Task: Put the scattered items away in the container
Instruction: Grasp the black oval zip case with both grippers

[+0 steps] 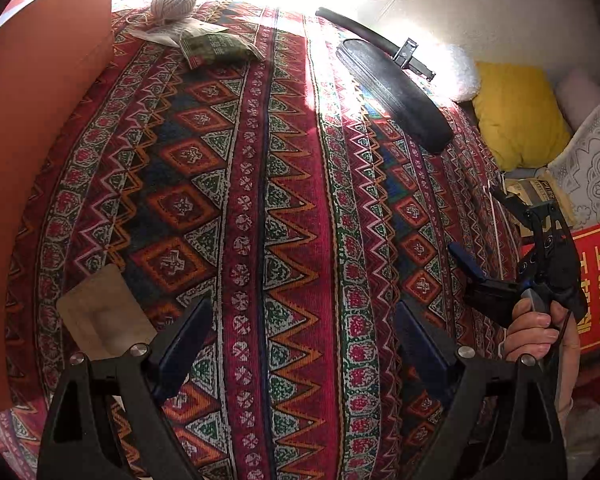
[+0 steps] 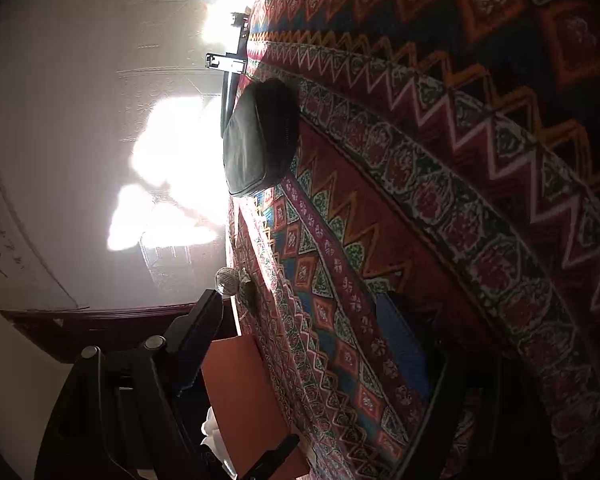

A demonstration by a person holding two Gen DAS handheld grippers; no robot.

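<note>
On the patterned cloth [image 1: 284, 208], one black case [image 1: 392, 92], one twine ball [image 1: 174, 2], one green packet [image 1: 216, 46], both grippers' jaws apart, empty.

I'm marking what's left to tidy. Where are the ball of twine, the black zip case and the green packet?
ball of twine [image 1: 174, 2]: left wrist view, middle of the wound ball.
black zip case [image 1: 396, 92]: left wrist view, centre of its top face.
green packet [image 1: 218, 46]: left wrist view, middle of the printed front.

A red banner [image 1: 598, 280] at the right edge of the left wrist view carries yellow Chinese characters (turned sideways); "工" and "眼" can be made out. The printing on the green packet [image 1: 216, 46] is too small to read.
</note>
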